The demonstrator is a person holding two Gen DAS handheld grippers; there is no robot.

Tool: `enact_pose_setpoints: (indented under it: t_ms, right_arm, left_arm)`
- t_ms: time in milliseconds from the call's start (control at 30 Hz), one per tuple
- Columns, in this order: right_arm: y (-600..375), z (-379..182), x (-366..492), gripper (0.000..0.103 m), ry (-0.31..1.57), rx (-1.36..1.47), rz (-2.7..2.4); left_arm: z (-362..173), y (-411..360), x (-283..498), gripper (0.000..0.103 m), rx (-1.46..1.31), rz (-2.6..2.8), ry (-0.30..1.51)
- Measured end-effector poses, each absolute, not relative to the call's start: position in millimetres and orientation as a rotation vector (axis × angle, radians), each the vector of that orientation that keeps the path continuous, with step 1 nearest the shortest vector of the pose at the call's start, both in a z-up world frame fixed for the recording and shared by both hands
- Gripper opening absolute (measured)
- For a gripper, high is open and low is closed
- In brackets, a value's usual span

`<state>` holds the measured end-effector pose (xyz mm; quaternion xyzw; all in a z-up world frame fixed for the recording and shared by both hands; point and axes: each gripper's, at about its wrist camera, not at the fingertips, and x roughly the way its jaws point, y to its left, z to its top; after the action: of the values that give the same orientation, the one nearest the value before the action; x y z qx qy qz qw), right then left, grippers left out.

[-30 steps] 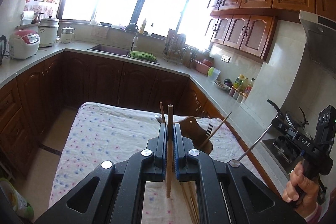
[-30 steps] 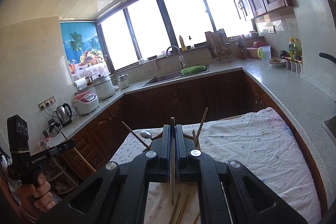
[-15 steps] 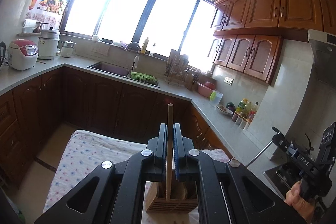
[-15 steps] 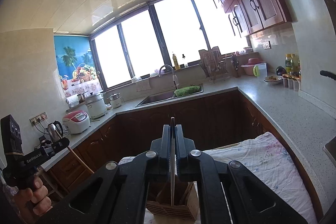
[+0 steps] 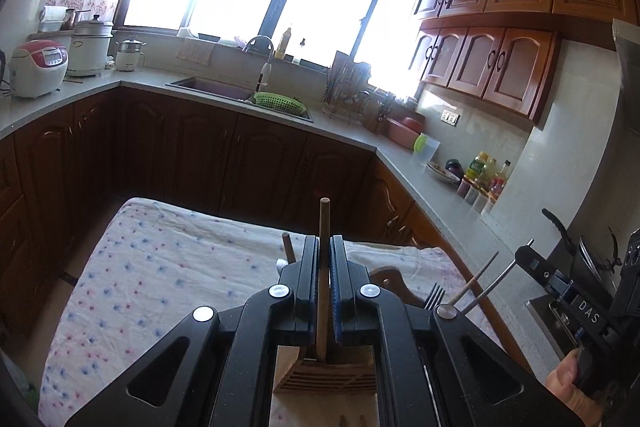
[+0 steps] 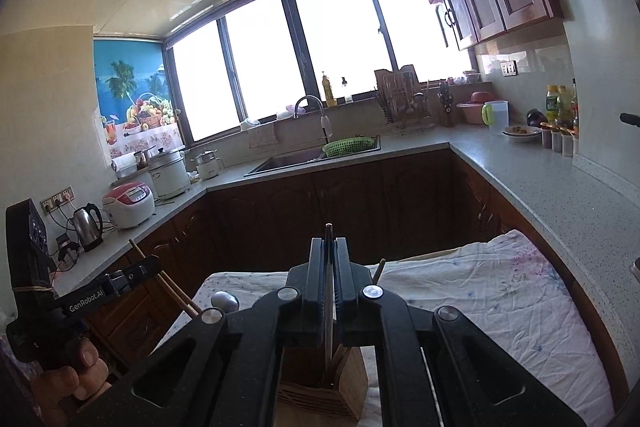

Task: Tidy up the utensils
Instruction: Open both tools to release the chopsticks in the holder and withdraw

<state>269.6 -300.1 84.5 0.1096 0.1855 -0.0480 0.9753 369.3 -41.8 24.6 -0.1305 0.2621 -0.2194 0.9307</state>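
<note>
Holder (image 5: pixel 326 375) base cut off; chopstick (image 5: pixel 323 279) tip hidden inside.

holder (image 5: pixel 326 373) on table (image 5: pixel 168 267) | counter (image 5: pixel 404 155) behind | sink (image 5: pixel 224 89) behind

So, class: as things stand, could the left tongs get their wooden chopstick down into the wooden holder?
Probably yes. The left tongs grip the chopstick upright, its lower end already at the holder directly beneath, with nothing visible between them.

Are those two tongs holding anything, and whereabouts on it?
Left tongs pinch a wooden chopstick around its middle. Right tongs pinch a thin metal utensil near its upper end; what it is, unclear.
</note>
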Motion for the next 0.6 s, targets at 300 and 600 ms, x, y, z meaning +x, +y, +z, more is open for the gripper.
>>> enact_pose_setpoints:
  t_ms: [300,600]
  right_arm:
    - [-314.5,43.8,285.3,0.004,0.48,0.285,-0.086]
    - [-319.2,44.2,287.3,0.005,0.498,0.3,-0.086]
  left_arm:
    - [11.4,-37.7,392.2,0.005,-0.264,-0.45,0.578]
    - [16.9,-42.2,395.7,0.005,-0.266,-0.447,0.59]
